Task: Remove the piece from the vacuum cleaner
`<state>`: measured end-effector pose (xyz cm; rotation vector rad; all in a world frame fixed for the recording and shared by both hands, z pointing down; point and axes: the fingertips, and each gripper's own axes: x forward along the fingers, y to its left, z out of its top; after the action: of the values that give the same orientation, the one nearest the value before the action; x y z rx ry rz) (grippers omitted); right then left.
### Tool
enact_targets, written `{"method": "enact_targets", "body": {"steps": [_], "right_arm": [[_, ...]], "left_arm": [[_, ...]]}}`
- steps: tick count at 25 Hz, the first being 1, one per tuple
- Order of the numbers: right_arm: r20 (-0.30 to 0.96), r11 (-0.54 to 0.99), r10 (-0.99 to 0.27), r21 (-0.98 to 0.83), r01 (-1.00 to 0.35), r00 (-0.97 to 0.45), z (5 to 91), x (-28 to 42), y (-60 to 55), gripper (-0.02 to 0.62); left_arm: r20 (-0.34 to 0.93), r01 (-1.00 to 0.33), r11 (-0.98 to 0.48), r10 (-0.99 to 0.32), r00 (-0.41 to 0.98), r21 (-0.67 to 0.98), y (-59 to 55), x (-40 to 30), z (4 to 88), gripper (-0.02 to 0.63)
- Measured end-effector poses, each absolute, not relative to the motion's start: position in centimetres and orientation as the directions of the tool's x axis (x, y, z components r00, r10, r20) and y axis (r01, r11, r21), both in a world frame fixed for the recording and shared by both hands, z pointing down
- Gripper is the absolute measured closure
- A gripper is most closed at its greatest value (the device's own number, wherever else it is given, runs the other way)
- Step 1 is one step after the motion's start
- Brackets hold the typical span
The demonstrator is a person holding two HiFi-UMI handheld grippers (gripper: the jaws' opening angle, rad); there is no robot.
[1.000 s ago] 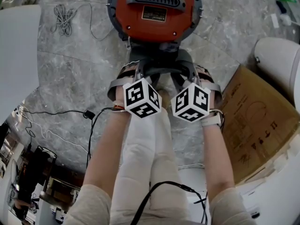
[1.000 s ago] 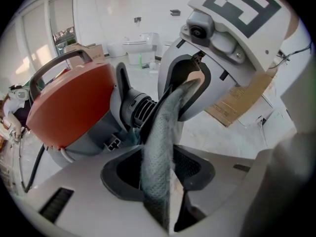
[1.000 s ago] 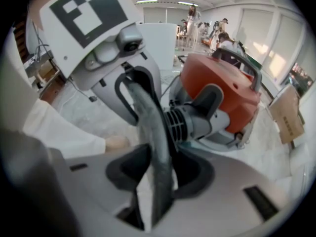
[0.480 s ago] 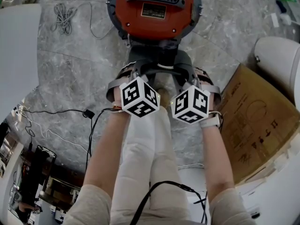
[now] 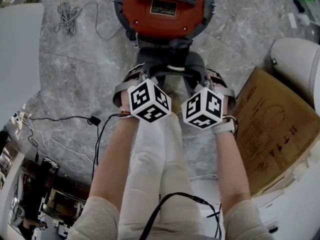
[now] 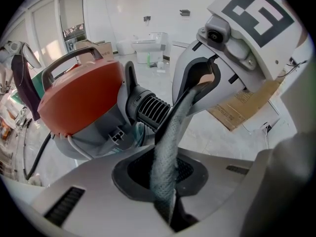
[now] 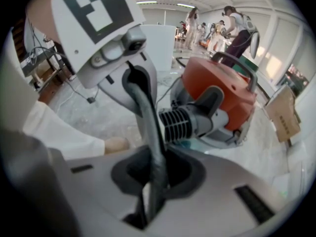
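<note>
On the piece (image 6: 170, 132), both tools (image 6: 168, 209) (image 7: 148, 206) just closed.

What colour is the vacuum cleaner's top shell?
Orange-red, over a grey base. The vacuum cleaner shows best in the left gripper view.

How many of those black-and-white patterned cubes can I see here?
2, side by side in the head view: the left cube and the right cube, both close to the orange vacuum cleaner. None seems hidden.
</note>
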<state>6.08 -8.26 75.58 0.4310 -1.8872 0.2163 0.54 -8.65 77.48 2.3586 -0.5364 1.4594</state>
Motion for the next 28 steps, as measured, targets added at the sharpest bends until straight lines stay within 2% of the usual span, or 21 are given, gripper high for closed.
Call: {"method": "enact_targets", "body": {"steps": [4, 20, 28], "right_arm": [[0.928, 0.898, -0.211, 0.061, -0.435, -0.306, 75.6, 6.2, -8.3, 0.546], [0.923, 0.886, -0.258, 0.107, -0.451, -0.287, 75.2, 6.0, -7.7, 0.549], [0.926, 0.887, -0.248, 0.1, -0.45, -0.284, 75.6, 5.8, -5.9, 0.549]], "left_arm": [[0.902, -0.494, -0.865, -0.139, 0.409, 0.091, -8.7, 0.7, 77.6, 0.548], [0.897, -0.537, -0.841, -0.179, 0.405, 0.075, -7.9, 0.2, 77.0, 0.561], [0.904, -0.502, -0.862, -0.157, 0.399, 0.072, -6.4, 0.1, 77.3, 0.561]]}}
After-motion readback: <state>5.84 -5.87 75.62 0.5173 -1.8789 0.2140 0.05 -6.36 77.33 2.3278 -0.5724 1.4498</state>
